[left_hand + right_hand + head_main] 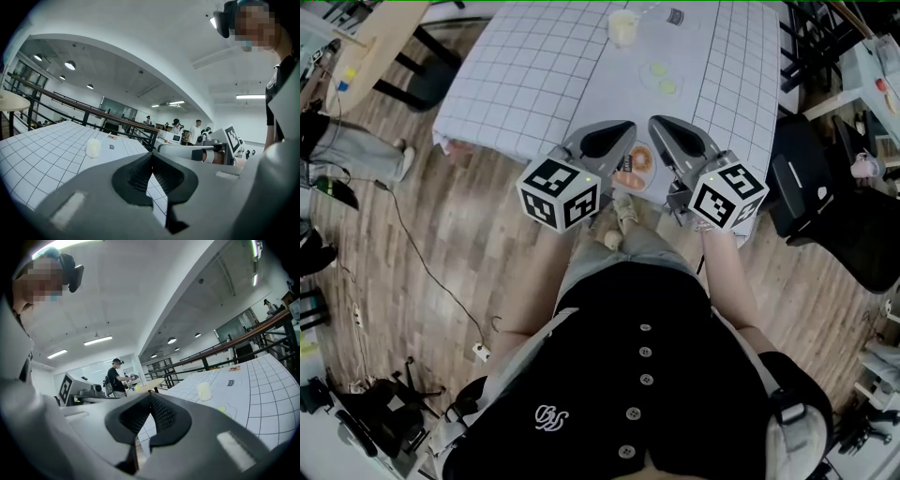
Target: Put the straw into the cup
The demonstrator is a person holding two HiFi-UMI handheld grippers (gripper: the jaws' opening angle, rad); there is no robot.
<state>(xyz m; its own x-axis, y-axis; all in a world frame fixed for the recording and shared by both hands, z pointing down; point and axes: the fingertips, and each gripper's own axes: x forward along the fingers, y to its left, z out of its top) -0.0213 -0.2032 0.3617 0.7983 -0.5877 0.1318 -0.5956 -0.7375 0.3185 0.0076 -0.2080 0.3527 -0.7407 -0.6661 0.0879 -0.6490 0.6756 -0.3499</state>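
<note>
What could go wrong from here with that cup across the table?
1. The cup stands at the far side of the table, while both grippers hang at the near edge. A long reach could knock a cup that looks light over.
2. The left gripper and the right gripper have their jaws together with nothing between them, so they must open before any grasp.
3. The straw is too thin to make out clearly, so a grab may miss.

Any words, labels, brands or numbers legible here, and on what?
No text can be read outright.
Dark label on the gridded table: too small to read.
White embroidered emblem on the black shirt: curly letters, unclear.
Marker cubes, left and right: black-and-white patterns, no words.
</note>
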